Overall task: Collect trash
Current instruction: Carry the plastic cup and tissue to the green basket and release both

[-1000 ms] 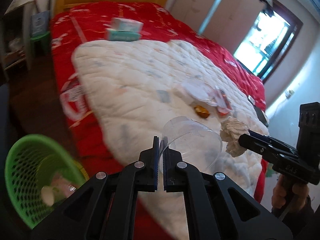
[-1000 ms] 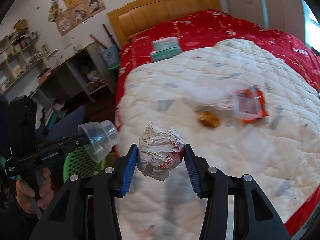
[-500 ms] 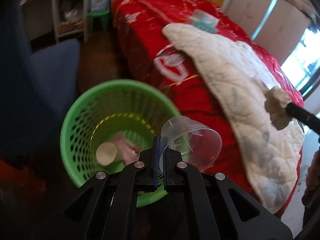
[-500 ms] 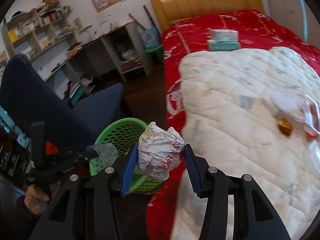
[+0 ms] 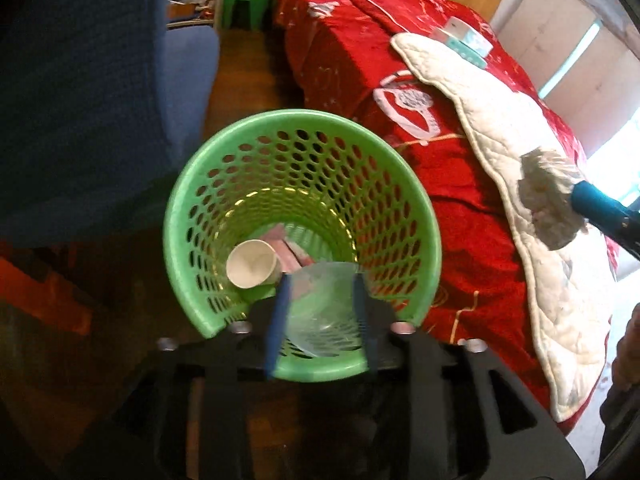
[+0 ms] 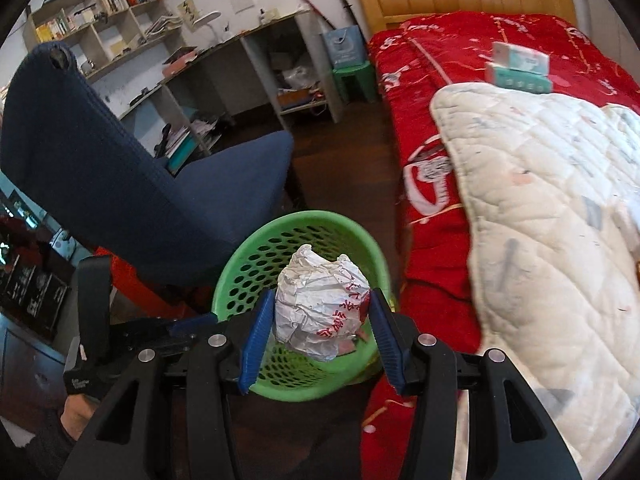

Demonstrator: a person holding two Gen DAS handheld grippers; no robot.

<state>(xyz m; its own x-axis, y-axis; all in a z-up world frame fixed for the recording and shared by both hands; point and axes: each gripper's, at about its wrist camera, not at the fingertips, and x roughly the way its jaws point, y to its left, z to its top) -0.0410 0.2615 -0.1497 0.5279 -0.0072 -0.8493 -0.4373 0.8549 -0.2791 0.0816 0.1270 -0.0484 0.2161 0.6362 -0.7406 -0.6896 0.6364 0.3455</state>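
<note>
Clear plastic cup (image 5: pixel 324 308) — blurred, over green basket (image 5: pixel 304 124)

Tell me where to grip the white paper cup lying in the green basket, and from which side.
Grip the white paper cup by its rim wall, one finger inside the mouth, coming straight down through the green basket opening. It lies tilted with its mouth facing up, and the basket's walls block any approach from the side.

Green basket (image 5: pixel 400 168) mouth open above, blue chair (image 5: pixel 100 80) left, bed (image 5: pixel 460 208) right (close).
</note>
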